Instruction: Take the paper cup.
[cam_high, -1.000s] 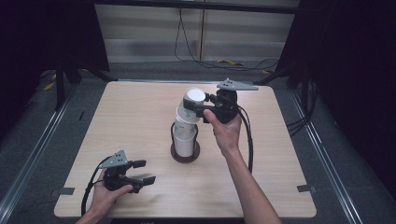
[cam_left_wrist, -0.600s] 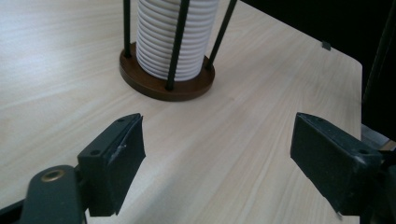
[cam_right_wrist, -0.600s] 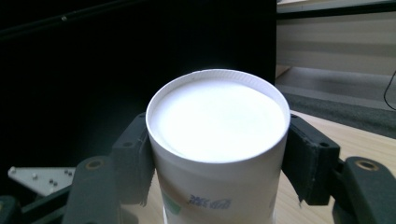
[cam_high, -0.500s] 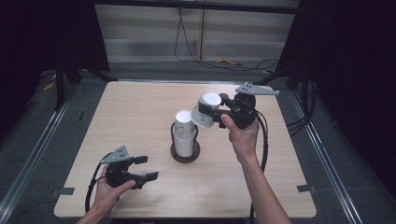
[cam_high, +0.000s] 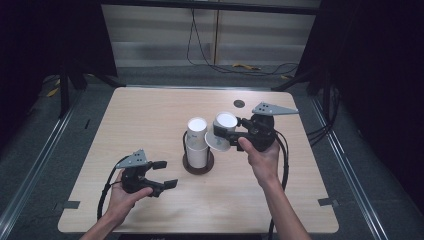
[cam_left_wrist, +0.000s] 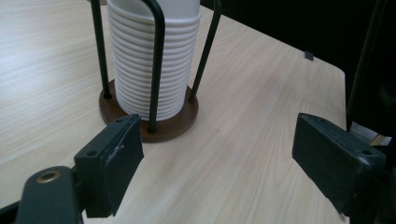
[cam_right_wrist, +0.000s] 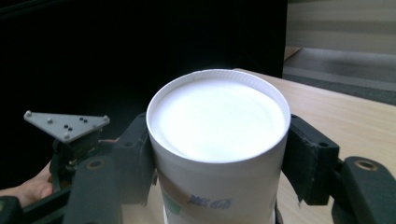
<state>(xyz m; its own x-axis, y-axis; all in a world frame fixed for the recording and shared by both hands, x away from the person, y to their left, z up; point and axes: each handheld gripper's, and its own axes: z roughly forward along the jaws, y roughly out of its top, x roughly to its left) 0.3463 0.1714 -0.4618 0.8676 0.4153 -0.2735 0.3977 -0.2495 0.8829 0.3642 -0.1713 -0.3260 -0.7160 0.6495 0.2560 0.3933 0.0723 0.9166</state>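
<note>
A stack of white paper cups (cam_high: 196, 142) stands upside down in a black wire holder on a round brown base (cam_high: 198, 164) at the table's middle. In the left gripper view the ribbed stack (cam_left_wrist: 154, 60) and base (cam_left_wrist: 173, 123) lie just ahead. My right gripper (cam_high: 231, 134) is shut on a single white cup (cam_high: 223, 131), held tilted in the air just right of the stack. Its pads (cam_right_wrist: 303, 158) press both sides of the cup (cam_right_wrist: 217, 140). My left gripper (cam_high: 165, 174) hovers low at the front left, open (cam_left_wrist: 219, 140), with nothing between its jaws.
The wooden table (cam_high: 150, 115) has a small dark round hole (cam_high: 239, 103) near its far edge. Cables trail from both grippers toward the front. Dark floor and rails flank the table. The left gripper (cam_right_wrist: 70, 135) appears farther off in the right gripper view.
My right gripper has carried the single cup from above the stack to the right and down beside it. The left gripper has risen a little and edged toward the holder.
</note>
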